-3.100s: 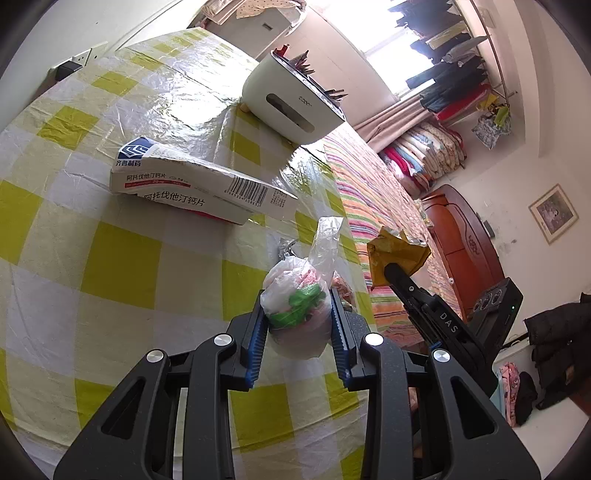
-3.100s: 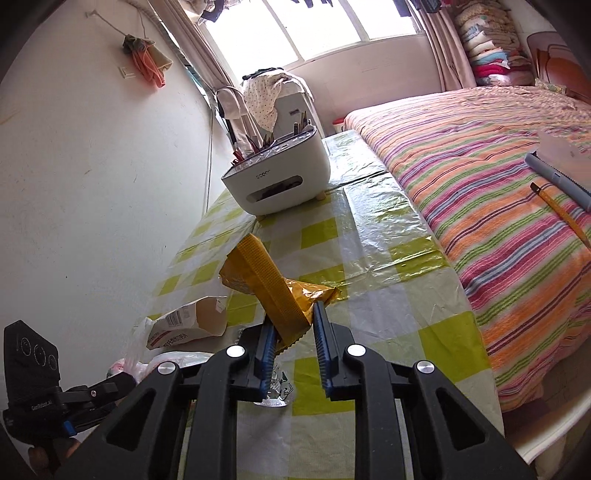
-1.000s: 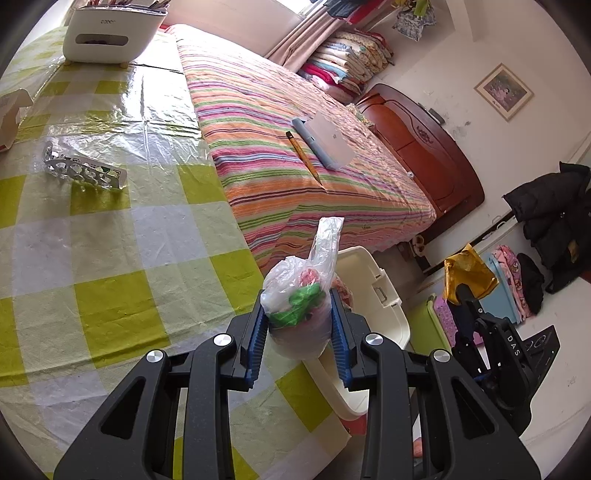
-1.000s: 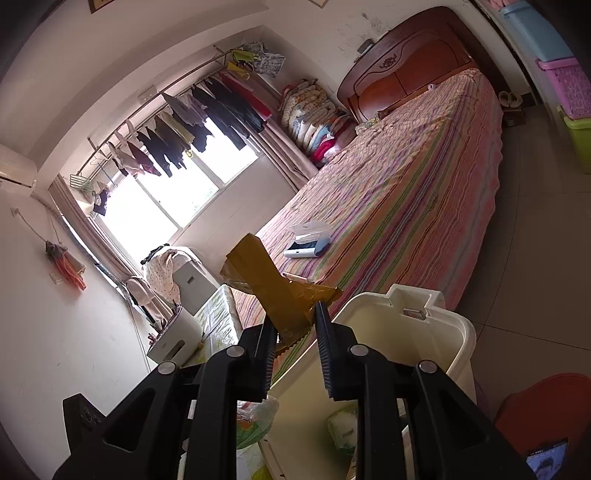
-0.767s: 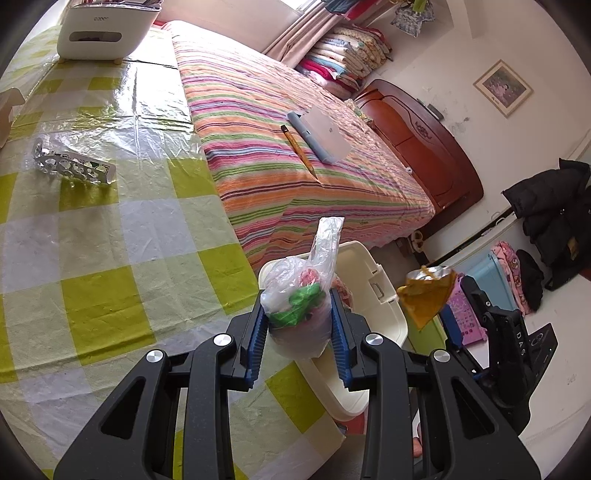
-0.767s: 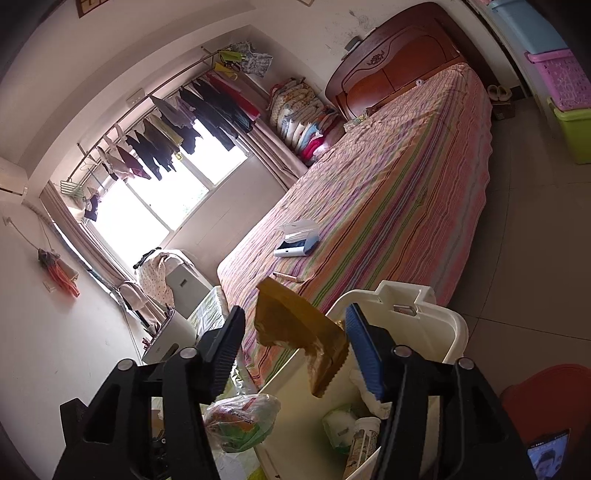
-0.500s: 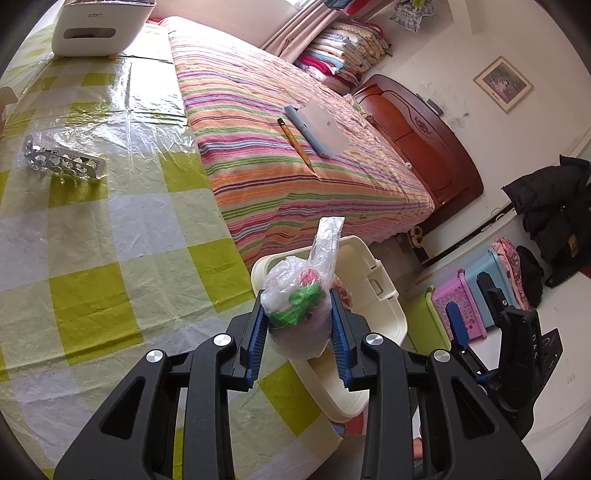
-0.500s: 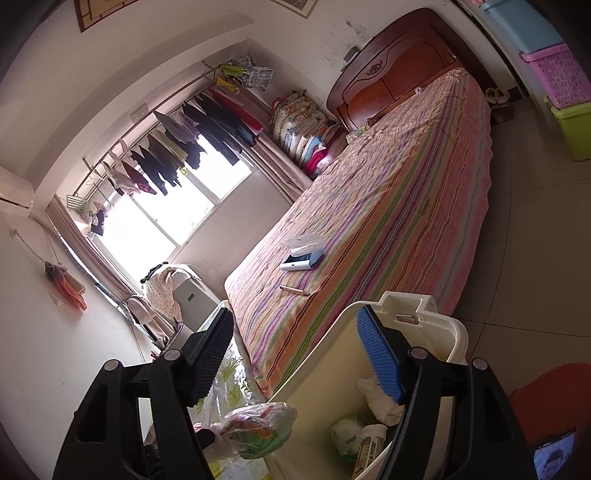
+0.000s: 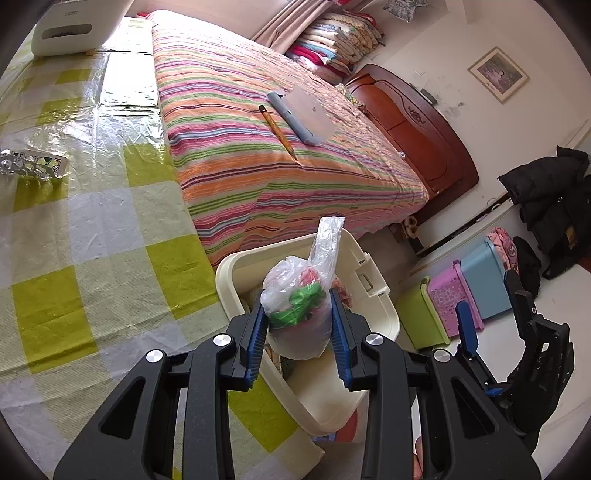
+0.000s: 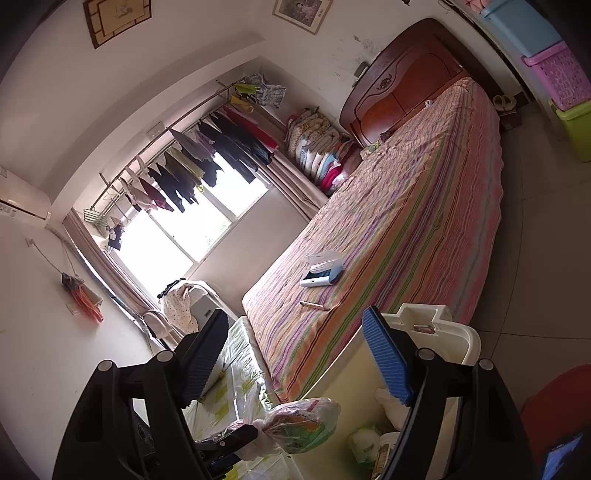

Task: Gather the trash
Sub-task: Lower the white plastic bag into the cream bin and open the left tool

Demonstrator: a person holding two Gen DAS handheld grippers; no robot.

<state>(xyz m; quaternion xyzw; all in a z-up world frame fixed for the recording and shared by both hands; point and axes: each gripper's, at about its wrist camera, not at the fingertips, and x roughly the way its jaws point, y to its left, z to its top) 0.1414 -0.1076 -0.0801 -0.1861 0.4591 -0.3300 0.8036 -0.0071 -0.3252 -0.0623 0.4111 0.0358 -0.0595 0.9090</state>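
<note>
My left gripper (image 9: 297, 334) is shut on a knotted clear plastic bag of trash (image 9: 301, 312) and holds it over the cream waste bin (image 9: 380, 295) beside the table. The bag also shows in the right wrist view (image 10: 303, 424), hanging over the bin (image 10: 469, 343), which holds several pieces of trash. My right gripper (image 10: 295, 358) is wide open and empty above the bin; it also shows in the left wrist view (image 9: 487, 306) at the right.
The table with a yellow-checked plastic cloth (image 9: 74, 229) lies left, with an empty blister pack (image 9: 33, 164) and a white holder (image 9: 70, 31) on it. A striped bed (image 9: 258, 122) is behind the bin. Coloured storage boxes (image 9: 458, 306) stand on the floor.
My right gripper opened and let go of the yellow wrapper, which dropped out of sight at the bin. My left gripper carried the bag from the table's edge to above the bin.
</note>
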